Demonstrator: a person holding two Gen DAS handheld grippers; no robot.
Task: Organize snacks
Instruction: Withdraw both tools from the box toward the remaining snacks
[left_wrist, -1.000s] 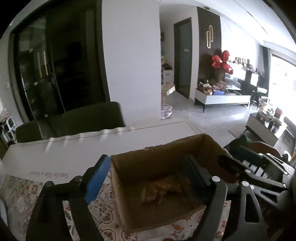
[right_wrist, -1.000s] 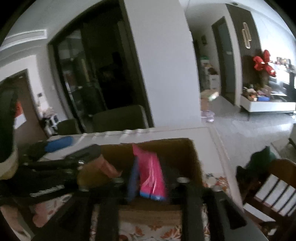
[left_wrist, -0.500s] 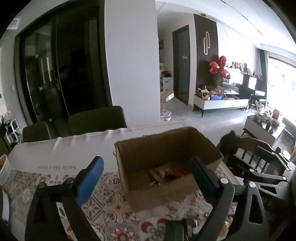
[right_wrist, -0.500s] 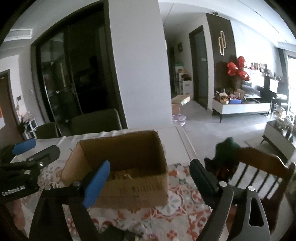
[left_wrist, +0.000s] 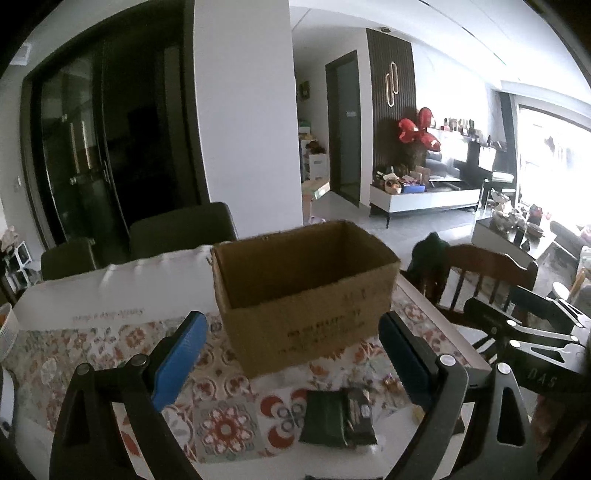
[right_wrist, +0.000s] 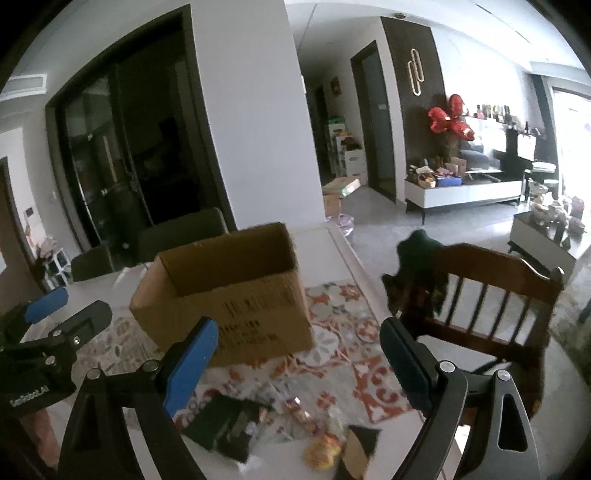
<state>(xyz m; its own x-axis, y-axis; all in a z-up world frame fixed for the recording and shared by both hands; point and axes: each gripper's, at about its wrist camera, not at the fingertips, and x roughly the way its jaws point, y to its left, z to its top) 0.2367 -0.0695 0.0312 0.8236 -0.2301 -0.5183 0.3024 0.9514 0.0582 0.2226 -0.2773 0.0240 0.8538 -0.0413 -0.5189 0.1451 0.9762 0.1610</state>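
Two grippers now hang back from the open brown cardboard box, both pulled away toward the near edge of the table, where a second ago they reached over its mouth. The left gripper stands spread wide with nothing between its blue pads. The right gripper had a pink snack packet pinched over the box a second ago; its jaws have just been opening and now stand wide and empty, so I judge the packet has gone inside, though from here the box's floor is hidden behind its front wall.

That leaves the loose snacks still out on the red-and-white floral tablecloth, all on the near side of the box: a dark green flat packet lying against a black wrapped bar, just in front of the box and between the left pads. In the right view a small yellow-orange wrapped snack lies nearer still, beside some blurred clear wrappers I cannot make out.

One drop looks finished; the next pick seems due among these.
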